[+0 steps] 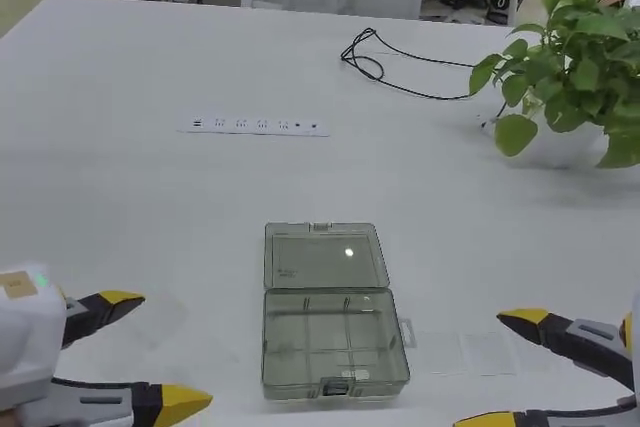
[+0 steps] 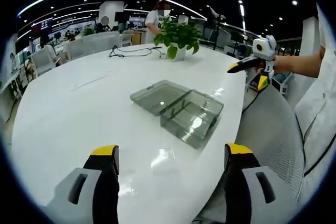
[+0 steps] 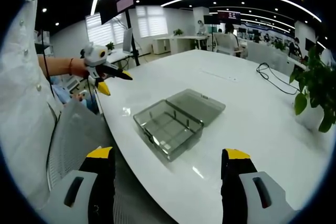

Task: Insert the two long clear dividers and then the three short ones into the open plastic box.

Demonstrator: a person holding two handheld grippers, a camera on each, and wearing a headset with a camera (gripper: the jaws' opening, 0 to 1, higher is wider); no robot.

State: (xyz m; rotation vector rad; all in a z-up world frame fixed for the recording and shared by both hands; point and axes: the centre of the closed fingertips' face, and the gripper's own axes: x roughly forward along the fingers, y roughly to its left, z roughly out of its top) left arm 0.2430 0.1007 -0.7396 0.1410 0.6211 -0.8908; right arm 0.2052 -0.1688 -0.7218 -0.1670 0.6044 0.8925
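White tabletop [image 1: 120, 187] carries the open plastic box [image 1: 335, 342] near its front edge, lid flat behind, partition lines crossing its base. Left hand-held gripper [image 1: 158, 350] and right hand-held gripper [image 1: 495, 368] flank it, jaws spread, empty. Potted plant [image 1: 570, 67] stands far right.

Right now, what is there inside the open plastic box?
Inside the box, thin clear dividers stand and split it into compartments, which look empty. Their exact number is hard to tell, since they are transparent. The lid lies open behind and covers nothing.
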